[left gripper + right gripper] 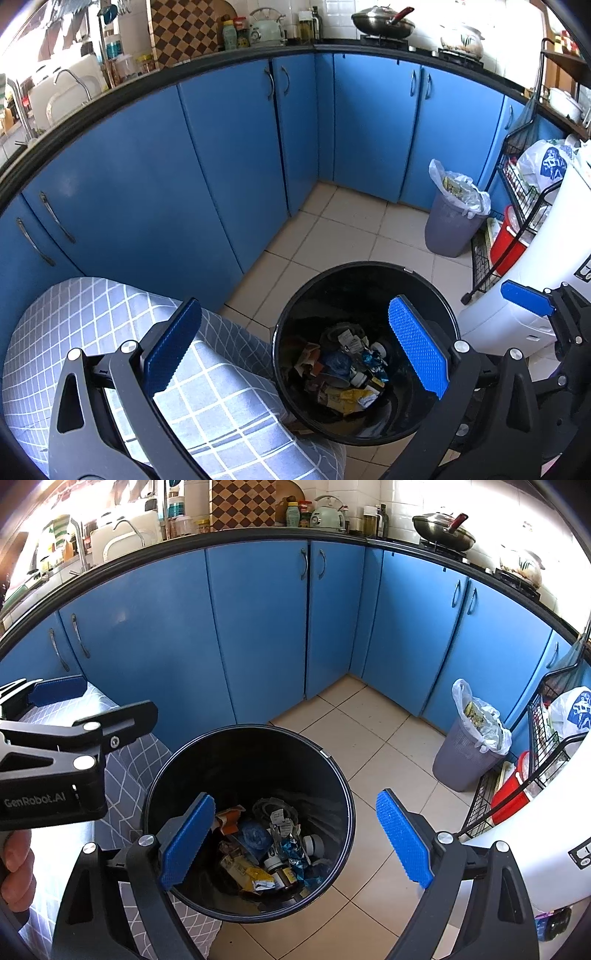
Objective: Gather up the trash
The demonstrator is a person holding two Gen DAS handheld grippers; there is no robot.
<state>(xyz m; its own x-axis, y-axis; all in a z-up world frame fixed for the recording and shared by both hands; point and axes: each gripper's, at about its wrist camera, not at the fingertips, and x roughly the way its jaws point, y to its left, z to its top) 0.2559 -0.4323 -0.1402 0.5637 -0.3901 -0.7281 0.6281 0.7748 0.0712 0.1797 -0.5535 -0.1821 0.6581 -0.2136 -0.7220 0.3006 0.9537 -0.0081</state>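
Note:
A black round bin (369, 267) (251, 731) stands on the tiled floor, holding mixed trash (343, 373) (266, 849): wrappers, small bottles, blue foil. My left gripper (295, 352) hangs open above the bin's left rim, nothing between its blue pads. My right gripper (297, 843) is open over the bin's right half, also empty. In the right wrist view the left gripper's body (55, 753) crosses the left side, held by a hand (14, 867). One blue pad (526, 297) of the right gripper shows at the right of the left wrist view.
A surface under a grey checked cloth (110, 332) (125, 760) adjoins the bin's left side. Blue cabinets (229, 166) wrap the corner. A grey lined bin (452, 221) (467, 753), a black wire rack (517, 206) and a white appliance (535, 295) stand right.

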